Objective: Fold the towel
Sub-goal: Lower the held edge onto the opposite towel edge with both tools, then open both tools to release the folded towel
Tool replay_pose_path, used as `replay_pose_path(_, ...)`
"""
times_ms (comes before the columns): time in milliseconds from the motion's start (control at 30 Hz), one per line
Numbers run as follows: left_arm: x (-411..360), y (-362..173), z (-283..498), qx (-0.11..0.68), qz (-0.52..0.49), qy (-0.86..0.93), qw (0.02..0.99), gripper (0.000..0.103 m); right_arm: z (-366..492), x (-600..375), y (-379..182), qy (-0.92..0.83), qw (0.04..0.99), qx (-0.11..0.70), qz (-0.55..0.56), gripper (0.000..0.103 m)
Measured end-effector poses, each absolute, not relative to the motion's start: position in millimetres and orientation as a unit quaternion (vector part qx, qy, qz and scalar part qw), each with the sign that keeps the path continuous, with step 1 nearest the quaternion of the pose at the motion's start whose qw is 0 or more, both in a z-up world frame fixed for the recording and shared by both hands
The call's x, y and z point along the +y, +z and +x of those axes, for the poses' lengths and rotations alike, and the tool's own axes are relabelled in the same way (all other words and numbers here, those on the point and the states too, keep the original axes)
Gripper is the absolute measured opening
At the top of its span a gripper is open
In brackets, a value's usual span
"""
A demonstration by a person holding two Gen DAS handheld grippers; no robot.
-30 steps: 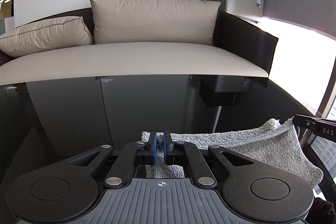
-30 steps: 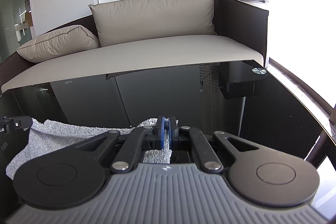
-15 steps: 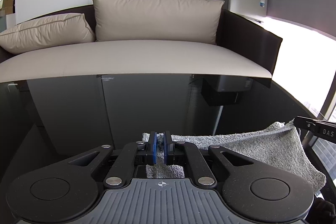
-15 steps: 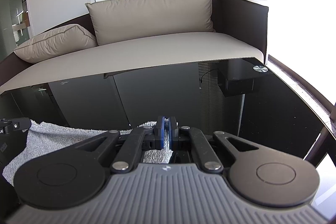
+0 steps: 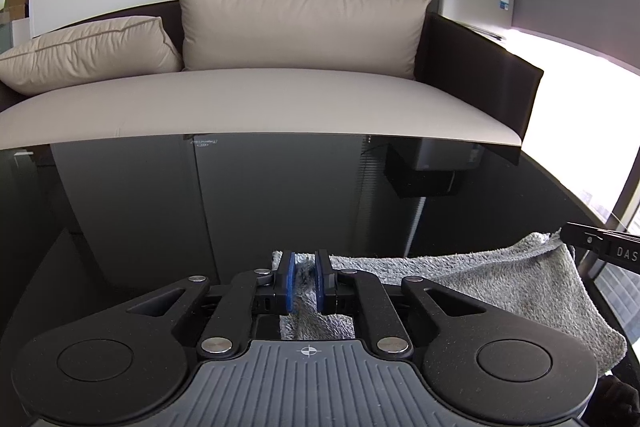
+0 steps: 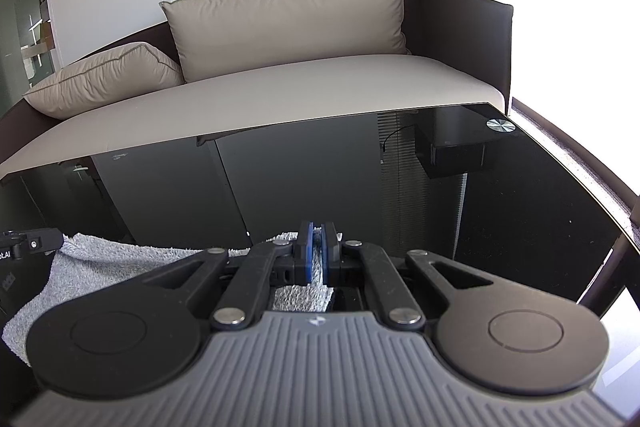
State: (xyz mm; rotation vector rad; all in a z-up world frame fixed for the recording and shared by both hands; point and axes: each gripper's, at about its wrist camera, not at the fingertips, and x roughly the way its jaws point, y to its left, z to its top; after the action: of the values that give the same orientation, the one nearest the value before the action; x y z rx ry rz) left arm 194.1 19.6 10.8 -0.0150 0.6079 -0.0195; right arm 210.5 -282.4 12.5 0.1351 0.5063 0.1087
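Gripping a corner of the grey towel (image 5: 472,279), the left gripper (image 5: 305,279) had its blue-padded jaws set narrow, a fold of terry cloth between them. The right gripper (image 6: 316,254) did likewise, its jaws nearly closed on the towel's (image 6: 108,263) other corner. Between the two pairs of jaws the cloth hung in a sagging band, just above the glossy black worktop (image 5: 280,195), its lower edge drooping beneath the jaws. Each gripper's tip showed at the edge of the other's view, level with the towel's top edge. Beyond the jaws, past the far edge of the worktop, stood a beige sofa (image 6: 320,83) with two cushions.
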Motion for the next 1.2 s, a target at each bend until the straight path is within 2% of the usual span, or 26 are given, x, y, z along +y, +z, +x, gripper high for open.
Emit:
replay_pose_path(133,20,8,196,0.304,-0.007,-0.007,0.953,0.013,213,-282,11,0.050,0.964,0.251,0.067,0.004)
replay_pose_path(300,26,9,195,0.301,-0.010,0.003,0.954,0.023,215,-282,11,0.047,0.965,0.251,0.066,0.004)
replay_pose_path(633,32,11,192,0.301,-0.011,0.005,0.953,0.025,212,-283,17,0.044,0.967,0.244,0.059,0.006)
replay_pose_path(667,31,10,192,0.302,-0.010,0.004,0.953,0.026,212,-283,17,0.044,0.967,0.244,0.059,0.007)
replay_pose_path(800,29,8,192,0.308,-0.004,-0.002,0.951,0.028,212,-286,16,0.037,0.967,0.246,0.061,0.022)
replay_pose_path(1033,30,0,196,0.323,0.003,0.005,0.946,0.028,215,-279,14,0.041,0.965,0.255,0.045,0.023)
replay_pose_path(1200,33,-3,197,0.328,0.004,0.012,0.945,0.028,215,-273,10,0.044,0.962,0.267,0.030,0.028)
